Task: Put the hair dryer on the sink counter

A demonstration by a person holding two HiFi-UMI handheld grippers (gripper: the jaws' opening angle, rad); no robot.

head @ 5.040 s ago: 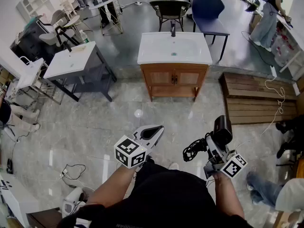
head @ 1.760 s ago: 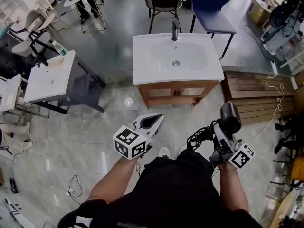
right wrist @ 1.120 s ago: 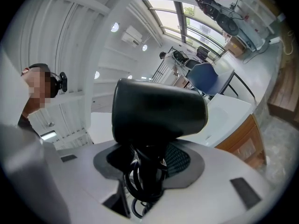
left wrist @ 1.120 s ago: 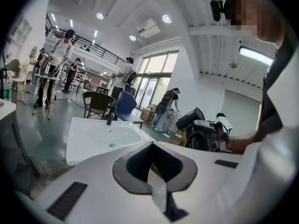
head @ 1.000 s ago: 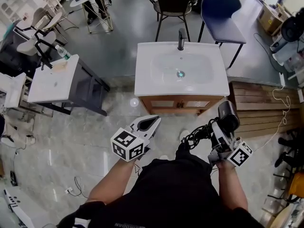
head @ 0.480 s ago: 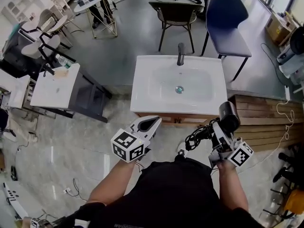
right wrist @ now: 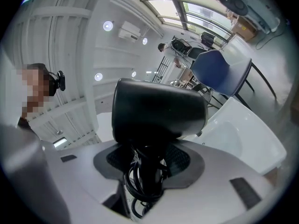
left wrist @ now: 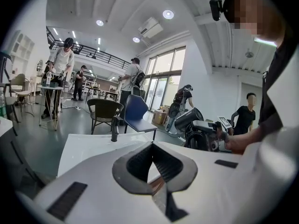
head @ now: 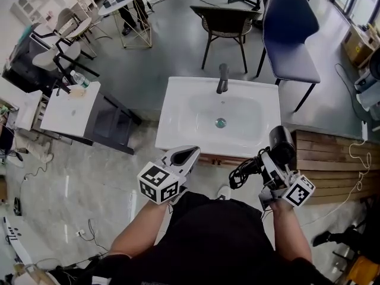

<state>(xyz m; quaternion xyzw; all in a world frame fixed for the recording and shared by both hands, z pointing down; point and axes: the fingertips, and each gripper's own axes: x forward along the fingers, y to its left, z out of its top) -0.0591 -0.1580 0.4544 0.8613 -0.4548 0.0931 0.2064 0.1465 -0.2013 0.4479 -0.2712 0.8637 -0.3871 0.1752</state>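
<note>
One black hair dryer point(head: 280, 147) stands upright in the right gripper point(head: 268, 166). Its jaws are clamped on the handle, and the barrel points away from the person. In the head view the barrel overlaps the front right corner of the sink counter point(head: 172, 136), but the dryer is not set down on it. Its coiled black cord point(head: 242, 174) hangs just left of the handle.

The left gripper point(head: 190, 154) is held beside it, near the front edge of the surface. Its jaws are together at the tips with nothing between them.

The white surface carries an oval basin with a drain point(head: 221, 122) at its middle and a dark faucet point(head: 221, 79) at the back edge. Behind the counter stand a wicker chair point(head: 224, 15) and a blue chair point(head: 289, 35). A smaller white-topped table point(head: 70, 103) stands to the left, and a wooden slat platform point(head: 335, 159) lies on the floor to the right.

Five seconds earlier the counter was well up the frame, with a broad stretch of floor and the cabinet doors in sight. Now its front edge lies next to both grippers and the doors are almost hidden. The grip on the dryer is unchanged.
</note>
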